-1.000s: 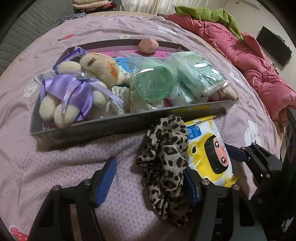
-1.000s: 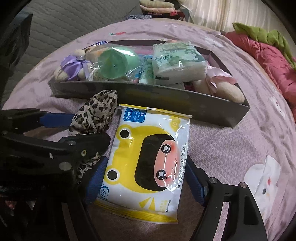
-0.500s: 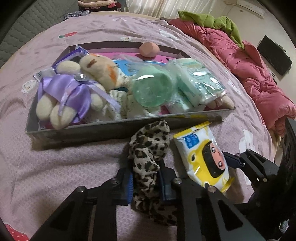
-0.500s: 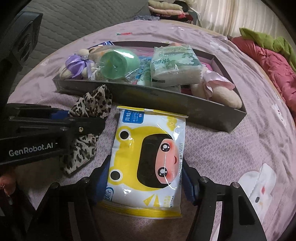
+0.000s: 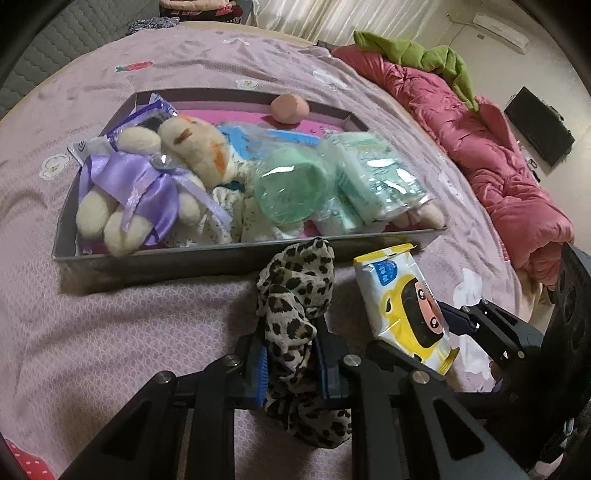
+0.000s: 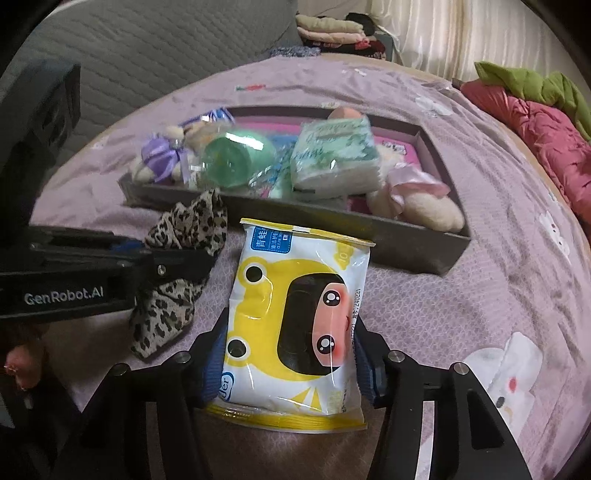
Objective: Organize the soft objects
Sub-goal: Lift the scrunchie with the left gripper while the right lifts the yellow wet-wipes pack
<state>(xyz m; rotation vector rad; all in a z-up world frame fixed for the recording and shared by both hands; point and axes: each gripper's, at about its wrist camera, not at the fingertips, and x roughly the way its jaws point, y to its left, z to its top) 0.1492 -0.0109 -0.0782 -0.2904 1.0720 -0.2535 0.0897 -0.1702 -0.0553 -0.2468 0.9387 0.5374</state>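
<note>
A leopard-print scrunchie (image 5: 295,291) lies on the purple bedsheet just in front of the dark tray (image 5: 147,258). My left gripper (image 5: 291,365) is shut on the scrunchie's near half, its blue pads pinching the fabric. To the right, a yellow cartoon wipes pack (image 6: 295,295) sits between the pads of my right gripper (image 6: 290,365). The jaws are closing on the pack, squeezing its sides, and its far end tilts up off the sheet. The tray holds a plush toy with a purple bow (image 5: 147,184), a bagged green roll (image 5: 291,188), a tissue pack (image 5: 373,177) and a pink ball (image 5: 290,107).
A red quilt (image 5: 498,166) with a green cloth (image 5: 417,55) on it lies along the bed's right side. Folded clothes (image 6: 332,27) sit beyond the bed's far edge. A grey quilted surface (image 6: 147,44) rises at the back left.
My left gripper closed on the scrunchie and bunched it up. My right gripper's jaws narrowed onto the wipes pack, which rose a little and tilted.
</note>
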